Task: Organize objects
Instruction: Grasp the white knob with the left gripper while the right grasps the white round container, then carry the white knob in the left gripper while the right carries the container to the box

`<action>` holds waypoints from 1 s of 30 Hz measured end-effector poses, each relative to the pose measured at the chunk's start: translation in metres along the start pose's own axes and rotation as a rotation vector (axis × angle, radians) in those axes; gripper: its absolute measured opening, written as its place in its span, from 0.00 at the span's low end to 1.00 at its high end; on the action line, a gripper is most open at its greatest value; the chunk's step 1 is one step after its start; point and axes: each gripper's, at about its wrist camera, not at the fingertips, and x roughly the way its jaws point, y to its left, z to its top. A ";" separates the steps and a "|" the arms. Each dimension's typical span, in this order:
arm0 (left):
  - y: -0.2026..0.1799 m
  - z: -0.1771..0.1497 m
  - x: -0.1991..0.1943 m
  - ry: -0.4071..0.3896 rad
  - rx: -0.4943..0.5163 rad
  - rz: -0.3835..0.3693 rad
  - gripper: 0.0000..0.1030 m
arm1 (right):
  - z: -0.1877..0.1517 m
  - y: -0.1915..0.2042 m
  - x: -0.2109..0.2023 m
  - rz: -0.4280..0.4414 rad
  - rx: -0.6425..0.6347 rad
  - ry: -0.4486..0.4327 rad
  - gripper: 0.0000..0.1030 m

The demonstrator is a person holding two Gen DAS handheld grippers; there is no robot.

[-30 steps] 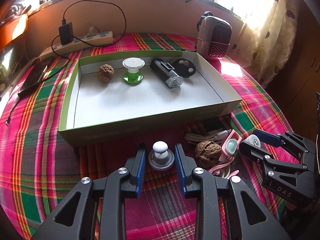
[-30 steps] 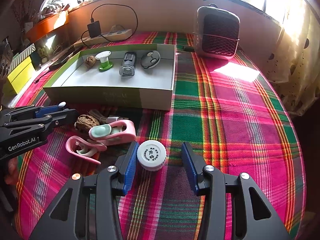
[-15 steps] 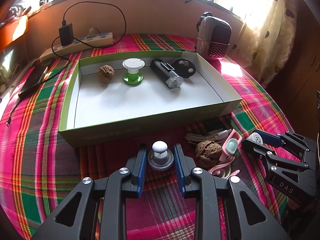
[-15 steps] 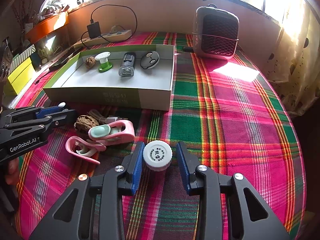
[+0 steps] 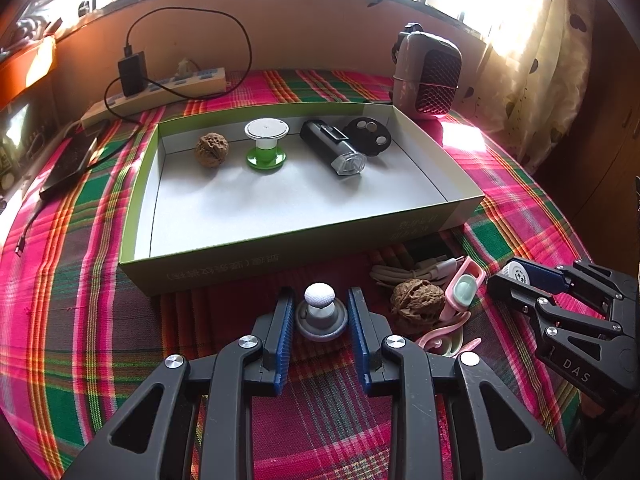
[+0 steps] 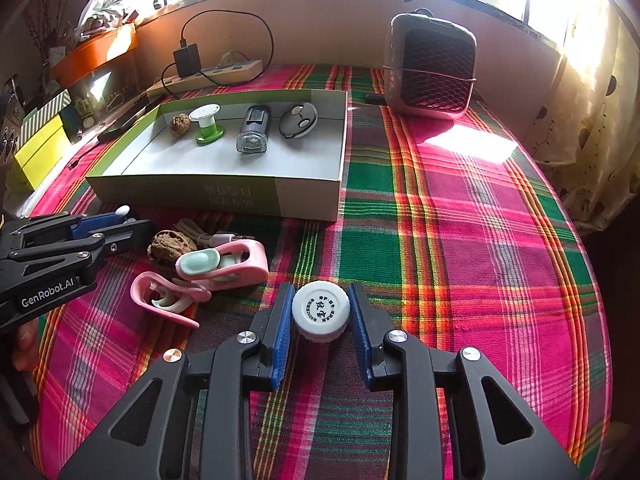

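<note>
- White round cap [image 6: 320, 311] with printed top, on plaid cloth [image 6: 460, 240], between right gripper [image 6: 320, 316] pads, closing on it.
- Grey knob [image 5: 320, 312] clamped by left gripper [image 5: 321, 316].
- Fingertips [image 6: 24, 344] seen only from right wrist.

The left gripper [image 5: 321, 314] sits low on the plaid cloth [image 5: 80, 280], its blue pads on either side of a grey knob with a white ball top [image 5: 320, 308], apparently touching its base. Just right lie a walnut [image 5: 417, 301] and pink clips [image 5: 460, 296]. The right gripper [image 5: 516, 276] closes around a white cap [image 5: 514, 274]. Beyond stands the open box [image 5: 280, 256], holding another walnut [image 5: 211, 149], a green spool [image 5: 266, 145] and a black light [image 5: 334, 152].
</note>
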 end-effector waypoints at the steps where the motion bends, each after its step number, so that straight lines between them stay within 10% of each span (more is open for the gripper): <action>1: 0.000 0.000 0.000 0.000 0.002 0.002 0.23 | 0.000 0.000 0.000 0.000 0.000 0.000 0.28; 30: -0.011 0.003 -0.026 -0.062 0.034 0.012 0.23 | 0.014 0.000 -0.023 0.015 0.005 -0.067 0.28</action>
